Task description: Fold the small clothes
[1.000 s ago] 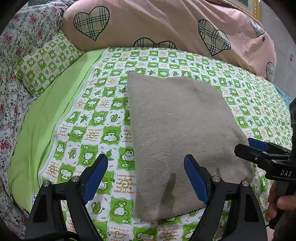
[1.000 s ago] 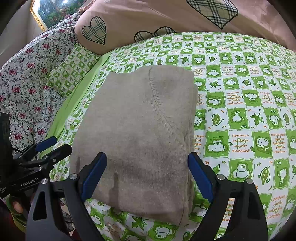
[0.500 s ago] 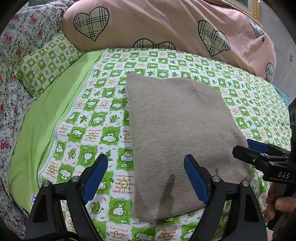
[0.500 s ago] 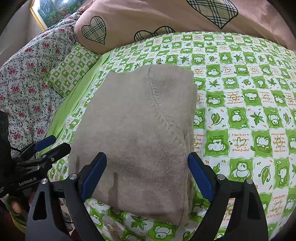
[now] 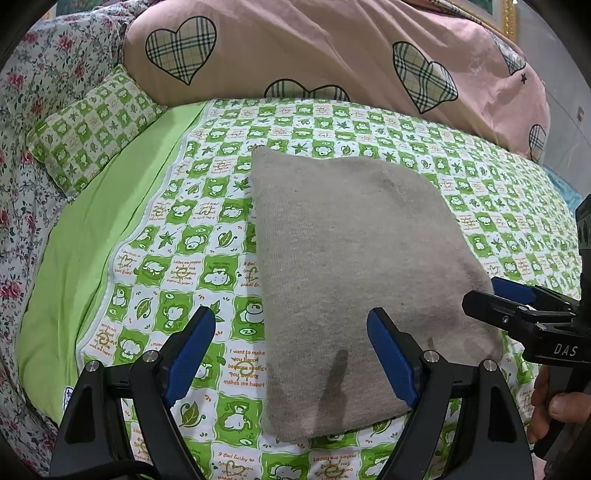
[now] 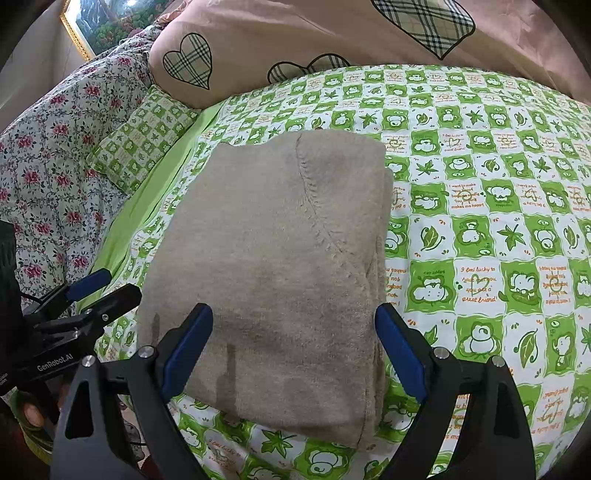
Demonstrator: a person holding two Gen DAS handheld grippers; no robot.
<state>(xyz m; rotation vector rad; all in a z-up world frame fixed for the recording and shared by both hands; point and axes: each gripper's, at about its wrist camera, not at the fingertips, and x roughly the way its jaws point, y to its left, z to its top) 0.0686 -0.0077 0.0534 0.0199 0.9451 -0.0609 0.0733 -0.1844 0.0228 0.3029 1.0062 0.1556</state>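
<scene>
A beige knitted garment (image 5: 351, 266) lies folded into a flat rectangle on the green-and-white patterned bedsheet (image 5: 192, 240); it also shows in the right wrist view (image 6: 280, 266). My left gripper (image 5: 291, 350) is open and empty, hovering above the garment's near left edge. My right gripper (image 6: 295, 347) is open and empty, hovering above the garment's near edge. The right gripper shows at the right edge of the left wrist view (image 5: 517, 310), beside the garment's near right corner. The left gripper shows at the left edge of the right wrist view (image 6: 88, 299).
A pink duvet with plaid hearts (image 5: 314, 62) is heaped at the back of the bed. A small green checked pillow (image 5: 92, 125) and a floral cover (image 6: 55, 177) lie at the left. A framed picture (image 6: 107, 26) hangs behind.
Both grippers stay open over the garment. The views have barely shifted and the garment has not moved.
</scene>
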